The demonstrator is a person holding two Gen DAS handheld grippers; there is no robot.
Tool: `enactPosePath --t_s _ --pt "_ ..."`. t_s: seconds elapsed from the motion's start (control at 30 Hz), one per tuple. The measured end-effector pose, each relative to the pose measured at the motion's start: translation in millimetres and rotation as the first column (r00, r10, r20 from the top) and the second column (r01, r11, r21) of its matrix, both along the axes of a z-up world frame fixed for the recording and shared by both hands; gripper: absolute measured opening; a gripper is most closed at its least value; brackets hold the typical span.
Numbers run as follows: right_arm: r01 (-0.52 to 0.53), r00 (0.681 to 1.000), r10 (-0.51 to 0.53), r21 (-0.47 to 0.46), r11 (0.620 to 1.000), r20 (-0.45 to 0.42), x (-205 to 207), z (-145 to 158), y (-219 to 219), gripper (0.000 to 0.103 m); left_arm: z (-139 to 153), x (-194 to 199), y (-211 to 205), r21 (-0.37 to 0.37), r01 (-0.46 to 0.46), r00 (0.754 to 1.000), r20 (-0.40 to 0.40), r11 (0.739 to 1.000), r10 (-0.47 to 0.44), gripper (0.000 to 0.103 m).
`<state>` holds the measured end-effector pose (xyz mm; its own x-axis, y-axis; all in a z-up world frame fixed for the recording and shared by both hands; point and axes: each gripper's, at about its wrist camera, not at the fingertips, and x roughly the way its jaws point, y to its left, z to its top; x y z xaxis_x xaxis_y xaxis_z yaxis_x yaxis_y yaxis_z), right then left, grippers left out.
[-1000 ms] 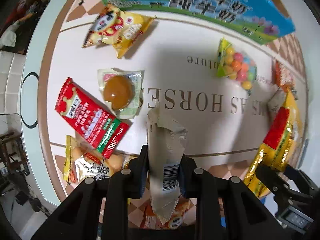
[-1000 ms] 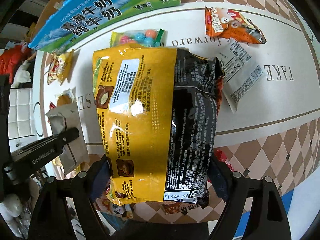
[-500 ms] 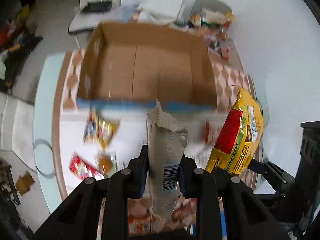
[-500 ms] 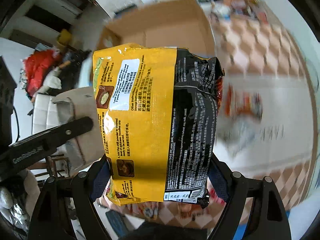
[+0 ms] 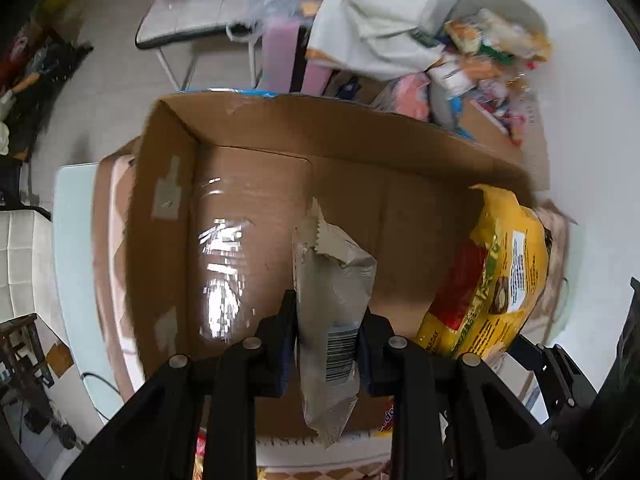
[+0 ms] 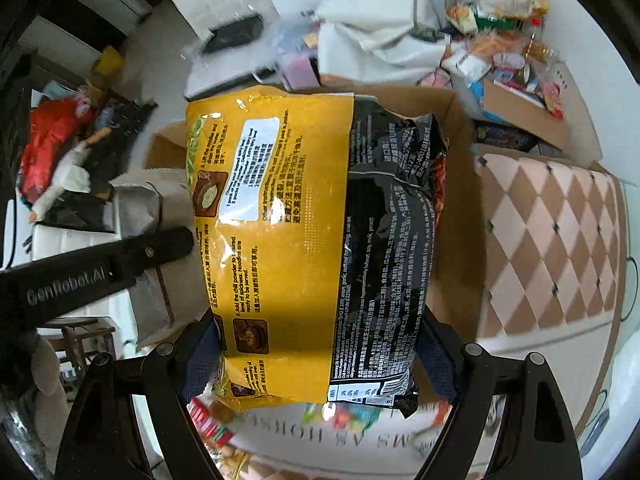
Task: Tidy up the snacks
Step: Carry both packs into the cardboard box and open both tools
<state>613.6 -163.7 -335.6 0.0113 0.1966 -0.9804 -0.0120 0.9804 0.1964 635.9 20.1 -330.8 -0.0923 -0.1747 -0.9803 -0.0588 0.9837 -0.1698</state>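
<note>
Left claw (image 5: 326, 344) was clamped on a grey snack pouch (image 5: 330, 292), right claw (image 6: 320, 360) gripped the yellow noodle pack (image 6: 304, 240), both over the cardboard box (image 5: 256, 216).

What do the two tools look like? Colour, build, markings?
Both tools, left tool and right tool, are matte black plastic linkages with round silver pivot pins and dark blue textured pads. The left one's finger, seen from the right wrist, bears grey "GenRobot.AI" lettering.

1. You are looking at a pale tiled floor (image 5: 108, 80) beyond the table.
2. A white folding table (image 5: 200, 16) is standing on that floor, carrying a dark flat object.
3. A plain white wall (image 5: 592, 128) is catching bright daylight on your right.
4. White cloth (image 6: 384, 28) is lying heaped near the wall.
</note>
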Motion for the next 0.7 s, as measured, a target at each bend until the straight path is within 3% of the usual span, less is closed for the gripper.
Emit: enactPosePath --t_s 0.2,0.33,0.4,0.47,0.5,0.57,0.6,0.7 --pt "-0.012 0.997 0.008 -0.049 0.999 -0.081 44.2 -72.8 1.5 0.088 -45.7 21.3 -9.2 0.03 0.027 0.996 -0.081 0.999 -0.025 0.023" --pt "-0.023 0.992 0.017 -0.047 0.999 -0.128 55.9 -99.8 3.0 0.088 -62.2 26.1 -13.6 0.032 0.029 0.992 -0.123 0.999 -0.024 0.026" --pt "-0.028 0.985 0.018 -0.055 0.998 -0.173 62.3 -112.4 2.4 0.088 -61.3 26.8 -16.1 0.017 0.035 0.993 -0.113 0.999 -0.033 0.039" --pt "-0.037 0.983 0.025 -0.059 0.998 -0.183 67.4 -118.6 0.4 0.091 -58.4 27.9 -20.0 0.024 0.048 0.994 -0.1 0.999 -0.045 0.071" --pt "-0.038 0.983 0.027 -0.058 0.998 -0.181 66.4 -117.1 0.9 0.096 -57.1 27.6 -21.9 0.025 0.054 0.994 -0.098 0.998 -0.051 0.076" --pt "-0.041 0.984 0.03 -0.061 0.997 -0.173 68.1 -115.3 -1.1 0.097 -52.4 27.2 -25.3 0.035 0.064 0.995 -0.082 0.997 -0.061 0.078" --pt "-0.058 0.994 0.052 -0.054 0.997 -0.093 66.8 -112.0 -0.4 0.097 -50.3 27.0 -26.5 0.037 0.067 0.995 -0.073 0.997 -0.064 0.078" --pt "-0.06 0.996 0.056 -0.052 0.997 -0.075 65.8 -105.4 -1.7 0.097 -44.4 25.5 -26.8 0.047 0.069 0.996 -0.057 0.996 -0.067 0.078"
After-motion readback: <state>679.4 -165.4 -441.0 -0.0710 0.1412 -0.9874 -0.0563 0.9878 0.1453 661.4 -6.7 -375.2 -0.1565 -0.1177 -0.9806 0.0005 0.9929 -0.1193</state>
